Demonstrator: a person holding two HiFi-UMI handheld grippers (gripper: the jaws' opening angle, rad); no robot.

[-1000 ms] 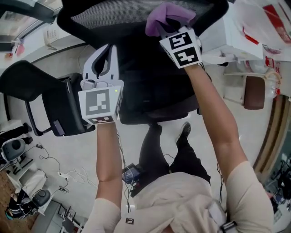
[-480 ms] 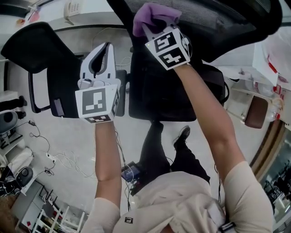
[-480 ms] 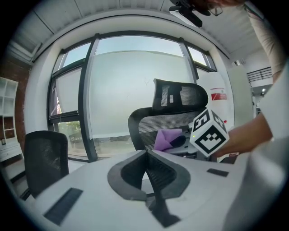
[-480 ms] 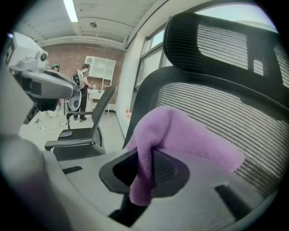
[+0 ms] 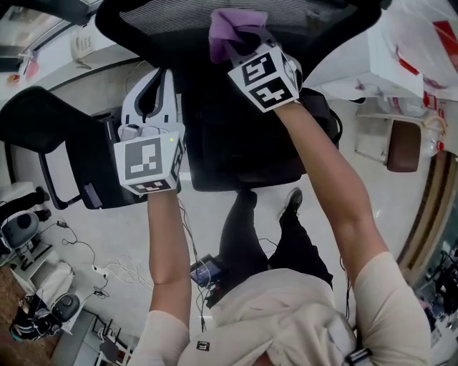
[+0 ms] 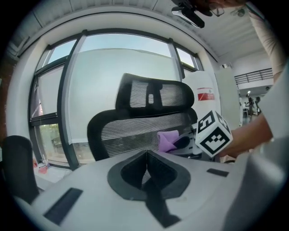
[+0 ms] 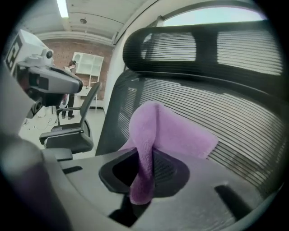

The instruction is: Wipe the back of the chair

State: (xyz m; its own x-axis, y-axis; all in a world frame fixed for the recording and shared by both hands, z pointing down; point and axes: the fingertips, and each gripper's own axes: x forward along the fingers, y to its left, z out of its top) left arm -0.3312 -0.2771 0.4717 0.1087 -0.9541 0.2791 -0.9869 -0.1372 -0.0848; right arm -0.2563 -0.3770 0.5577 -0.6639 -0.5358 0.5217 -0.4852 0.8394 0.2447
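Against the chair back point(image 7: 235, 117), the right gripper point(image 5: 240, 46) pinched a purple cloth point(image 7: 153, 131); to its left, the left gripper point(image 5: 161, 78) hovered, jaws pressed together, empty.

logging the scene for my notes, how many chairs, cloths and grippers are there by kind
black office chairs: 2 (mesh-backed one, second one at left)
purple fleecy cloth: 1
white hand-held grippers: 2 (left gripper, right gripper)
total: 5
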